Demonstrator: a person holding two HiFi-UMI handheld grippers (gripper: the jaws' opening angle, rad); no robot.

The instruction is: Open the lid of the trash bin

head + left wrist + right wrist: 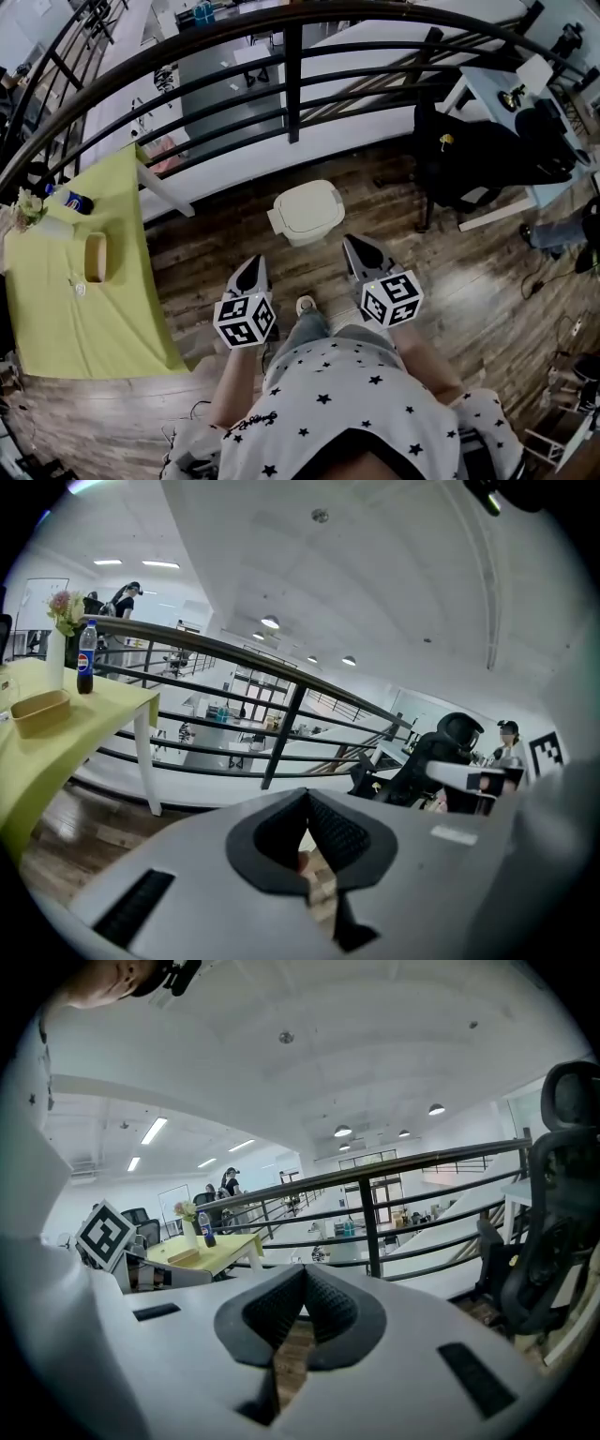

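A cream trash bin (pixel 307 212) with its lid down stands on the wooden floor by the black railing, ahead of both grippers. My left gripper (pixel 254 272) is held low and short of the bin, to its left; its jaws meet at the tips with nothing between them. My right gripper (pixel 358 249) hovers just to the right of the bin, also shut and empty. In the left gripper view the left gripper (pixel 307 794) points at the railing, and the bin is hidden behind the jaws. The right gripper (pixel 305 1270) likewise shows only floor through its gap.
A yellow-green table (pixel 70 281) at left carries a wooden tray (pixel 95 257), a cola bottle (pixel 73 199) and a vase of flowers. The black railing (pixel 292 80) runs behind the bin. A black office chair (pixel 469 159) and a white desk (pixel 506 103) stand at right.
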